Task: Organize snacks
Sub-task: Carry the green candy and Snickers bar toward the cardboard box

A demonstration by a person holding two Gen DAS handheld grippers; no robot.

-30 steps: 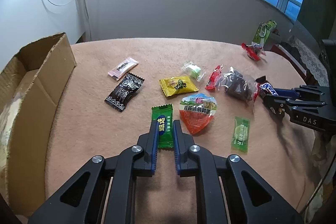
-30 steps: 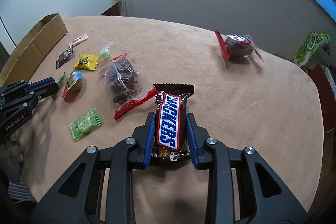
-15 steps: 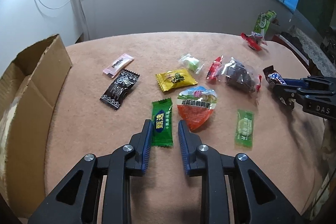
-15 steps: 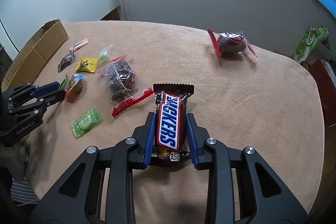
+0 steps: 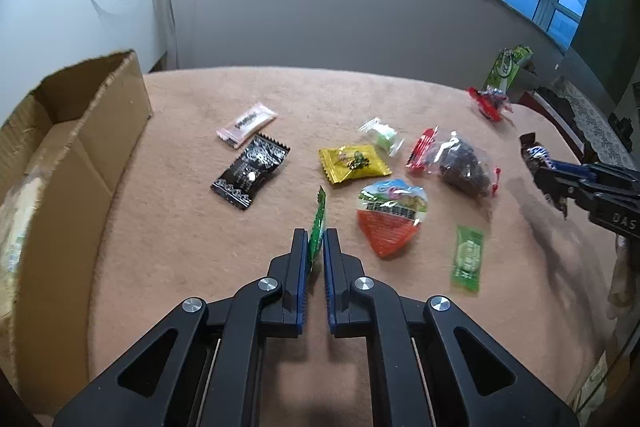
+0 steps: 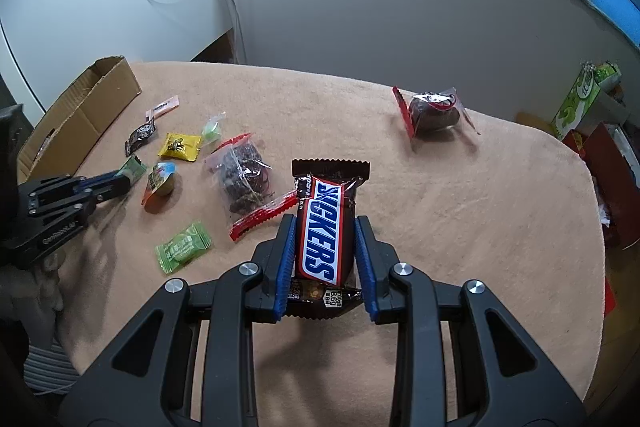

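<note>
the left tool (image 5: 316, 243) is clenched on a small dark green foil snack sachet (image 5: 318, 223), its jaws having just been closing; the sachet stands on edge between the blue pads (image 5: 303, 267), its serrated end poking up past the tips; just beside it to the right lies a rounded jelly cup with an orange base and a picture lid (image 5: 390, 215), and further right a flat light green candy wrapper (image 5: 467, 258); beyond the tips sit a yellow square sachet (image 5: 354, 163), a black glossy sachet with white print (image 5: 251, 171), a pale pink slim sachet (image 5: 247, 119), a small clear wrapper with a green sweet (image 5: 380, 135) and a clear bag of dark dried fruit with a red zip strip (image 5: 460, 163); all rest on the bench covered in a peach fleece cloth (image 5: 180, 247); an open brown cardboard box (image 5: 72, 155) stands at the bench's left edge.

the right tool (image 6: 325, 247) is grasping a brown snickers bar with a blue and red logo (image 6: 324, 223), pads pressed on both long sides, the bar held off the cloth; near the far edge, well apart from the rest, lies a second clear bag of dark fruit with a red strip (image 6: 432, 107); a green printed carton (image 6: 580, 95) stands off the bench to the right.
</note>
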